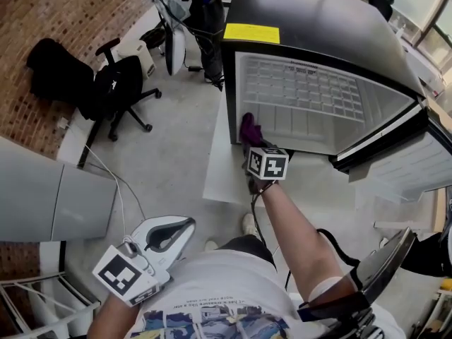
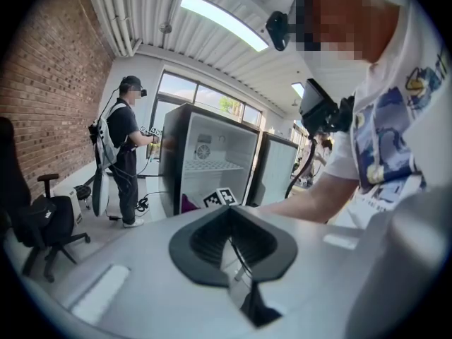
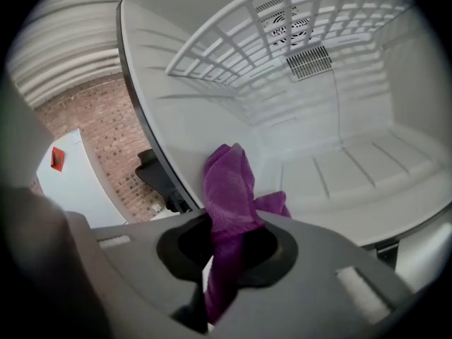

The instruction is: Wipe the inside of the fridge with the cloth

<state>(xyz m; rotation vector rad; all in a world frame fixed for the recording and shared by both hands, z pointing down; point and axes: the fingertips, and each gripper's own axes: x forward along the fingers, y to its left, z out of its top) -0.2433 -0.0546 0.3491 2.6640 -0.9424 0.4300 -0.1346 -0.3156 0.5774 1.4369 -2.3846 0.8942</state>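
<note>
At fridge (image 3: 339, 126) edge, cloth (image 3: 227, 186) in right tool (image 3: 227, 249)

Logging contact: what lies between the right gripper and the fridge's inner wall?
Only the purple cloth, clamped in the right gripper; the right gripper view shows it.

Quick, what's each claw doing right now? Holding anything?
Left claw: closed, holding nothing.
Right claw: closed on the cloth.

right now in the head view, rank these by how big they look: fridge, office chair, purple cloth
1. fridge, largest by far
2. office chair
3. purple cloth, smallest, clamped in the right hand-held gripper
</note>
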